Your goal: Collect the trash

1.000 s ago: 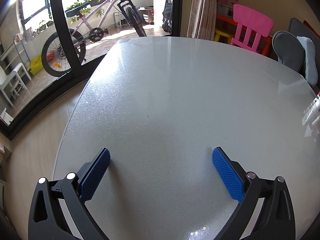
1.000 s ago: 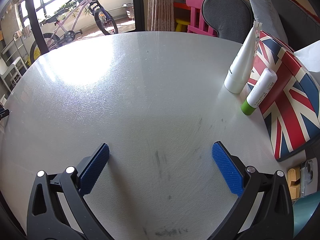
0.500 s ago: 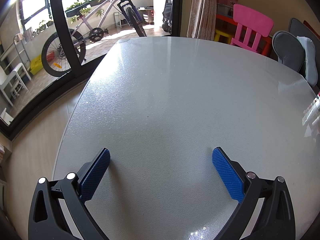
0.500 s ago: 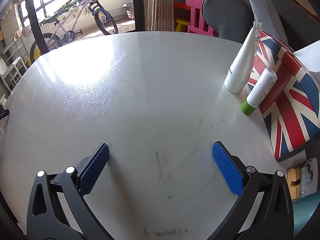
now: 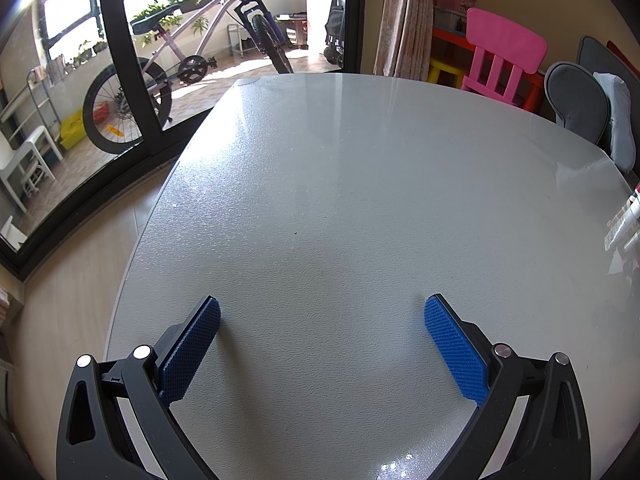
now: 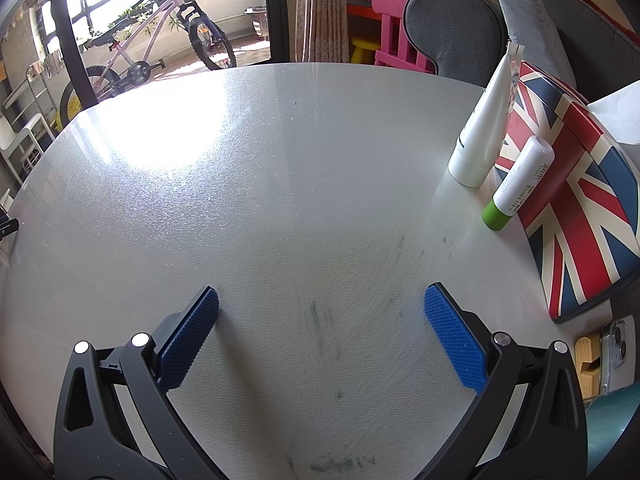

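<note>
Over the table, left wrist view:
Left gripper [image 5: 322, 312]: jaws spread wide, nothing between the blue ribbed pads [image 5: 454, 350]; held low over the table, pointing across it.
Table [image 5: 360, 184]: pale, textured, round-edged top; bare across the part this camera sees.
Trash: none visible here (only one tiny dark speck near the middle).
Containers: none on the table in this view; at the far right edge something white and red is cut off, too blurred to tell.
Background: bicycle [image 5: 180, 64] behind the glass door, pink chair [image 5: 502, 60] and grey chair back [image 5: 576, 100] beyond the far rim.

Over the table, right wrist view:
Right gripper [image 6: 320, 304]: jaws likewise set wide apart, holding nothing; low over the table, pointing across it.
Table surface [image 6: 260, 200]: dark scuff marks between and ahead of the fingers; strong sun glare at far left.
Union Jack box [image 6: 576, 184]: flag-printed container at the right rim; closed, contents not visible.
White tube [image 6: 484, 128]: standing cap-down, leaning on the box; small dark print near the cap, unreadable.
Green-capped stick [image 6: 518, 184]: white body, green end on the table, tilted against the box (green lettering along its side, too small to read).
Phone [image 6: 618, 350]: at lower right, beside a wooden block [image 6: 588, 360], near the right finger.
Trash: no clear piece of litter visible; cannot tell whether the tube or the stick counts.
</note>
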